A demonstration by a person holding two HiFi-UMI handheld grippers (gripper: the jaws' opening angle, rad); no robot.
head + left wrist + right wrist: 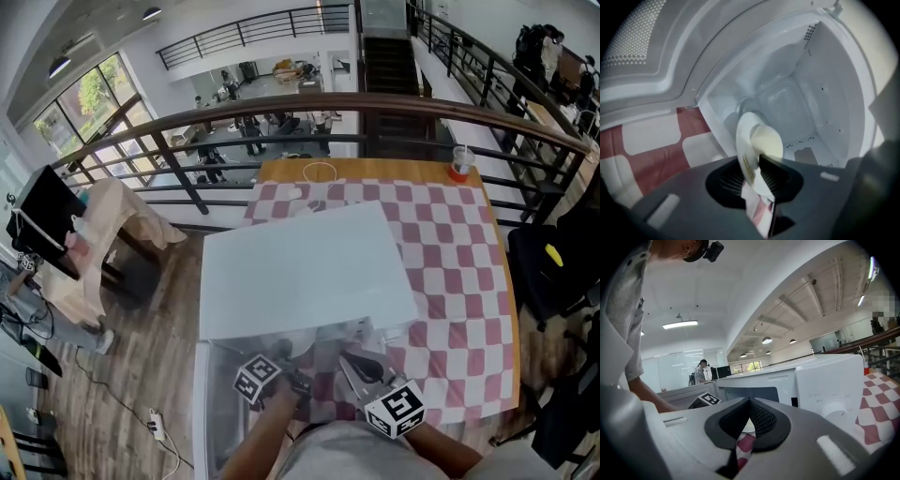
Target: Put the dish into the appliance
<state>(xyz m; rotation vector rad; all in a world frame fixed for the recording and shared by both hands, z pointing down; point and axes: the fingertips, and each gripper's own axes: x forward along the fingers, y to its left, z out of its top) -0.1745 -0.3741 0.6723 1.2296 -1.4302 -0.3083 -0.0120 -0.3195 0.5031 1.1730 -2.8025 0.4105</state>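
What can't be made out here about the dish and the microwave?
Head view: the microwave's top hides its cavity, so the dish's place inside cannot be told.
Left gripper view: the left gripper's body cuts off the dish's lower edge; whether it touches the cavity floor is unclear.
Right gripper view: the print around the dial is too small to read.

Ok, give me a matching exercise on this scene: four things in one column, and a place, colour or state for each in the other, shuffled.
Things:
1 dish
2 appliance door
3 tablecloth
4 cup

Descriptions:
A red and white checks
B at the far edge of the table
C swung open
D between the left tongs

Pairs: 1-D, 2-C, 3-A, 4-B.
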